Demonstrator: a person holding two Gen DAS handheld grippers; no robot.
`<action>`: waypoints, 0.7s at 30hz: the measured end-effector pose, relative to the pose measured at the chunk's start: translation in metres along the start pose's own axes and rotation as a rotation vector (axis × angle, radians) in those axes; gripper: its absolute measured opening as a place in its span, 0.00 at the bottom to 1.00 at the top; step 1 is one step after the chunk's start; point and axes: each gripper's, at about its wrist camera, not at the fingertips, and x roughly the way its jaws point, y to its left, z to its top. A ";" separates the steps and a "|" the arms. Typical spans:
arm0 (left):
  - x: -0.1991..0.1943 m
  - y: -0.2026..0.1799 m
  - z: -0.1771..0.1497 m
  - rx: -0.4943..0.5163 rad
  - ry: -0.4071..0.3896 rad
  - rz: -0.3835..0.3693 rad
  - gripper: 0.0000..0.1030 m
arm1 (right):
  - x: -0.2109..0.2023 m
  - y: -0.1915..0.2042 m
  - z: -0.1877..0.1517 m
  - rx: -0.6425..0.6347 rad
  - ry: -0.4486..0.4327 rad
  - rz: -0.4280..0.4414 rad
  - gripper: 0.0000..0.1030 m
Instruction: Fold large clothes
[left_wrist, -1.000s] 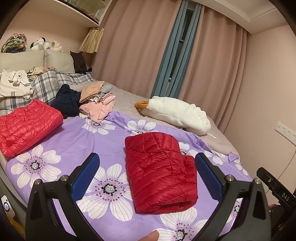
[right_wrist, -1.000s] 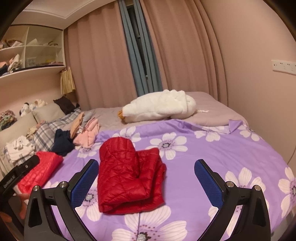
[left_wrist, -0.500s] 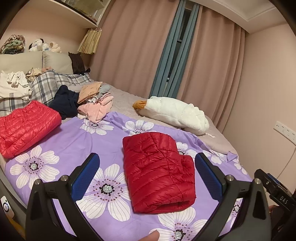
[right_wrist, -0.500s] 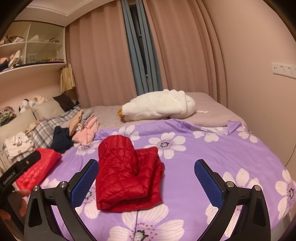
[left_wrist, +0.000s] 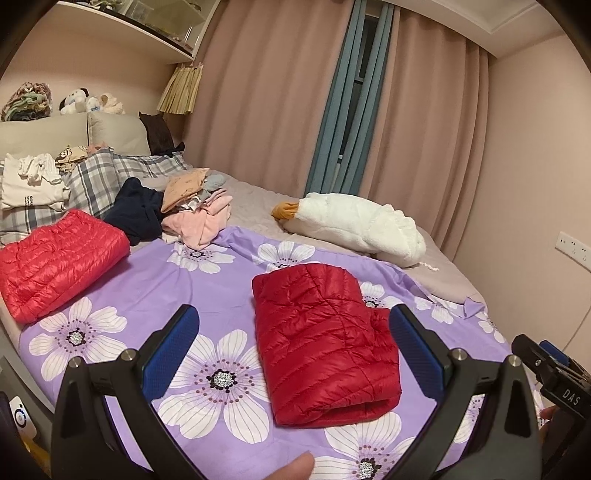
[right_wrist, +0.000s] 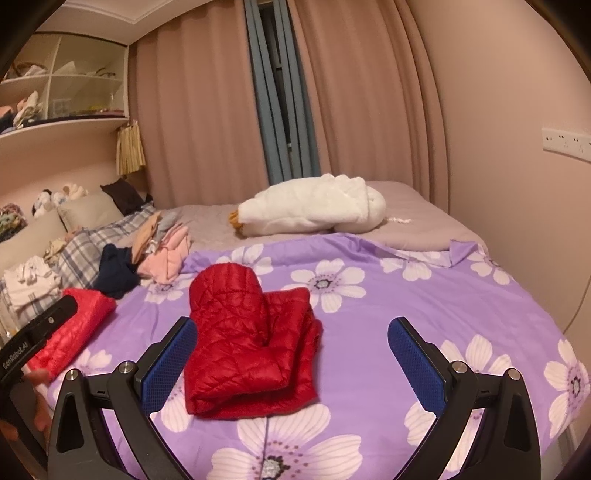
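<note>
Hovering above folded red down jacket on purple floral bedsheet: left gripper, right gripper, jaws spread, empty.

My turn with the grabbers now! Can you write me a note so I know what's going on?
Left gripper: open, empty, held above the bed.
Right gripper: open, empty, also above the bed.
Dark red puffer jacket: folded, lying on the purple flowered sheet in front of both grippers.
Brighter red puffer jacket: folded, at the left by the plaid pillow.
Done: both jackets look folded.
Left: the loose heap of pink and navy clothes near the pillows is probably next.
</note>
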 end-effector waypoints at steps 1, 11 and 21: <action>0.000 0.000 0.000 0.003 0.001 0.001 1.00 | 0.000 0.001 0.000 -0.001 0.001 0.000 0.99; -0.003 -0.002 0.000 0.035 -0.002 0.014 1.00 | 0.001 0.008 0.000 -0.023 0.006 -0.009 0.99; -0.002 0.004 0.001 0.026 0.003 0.022 1.00 | 0.003 0.018 -0.001 -0.046 0.009 0.002 0.99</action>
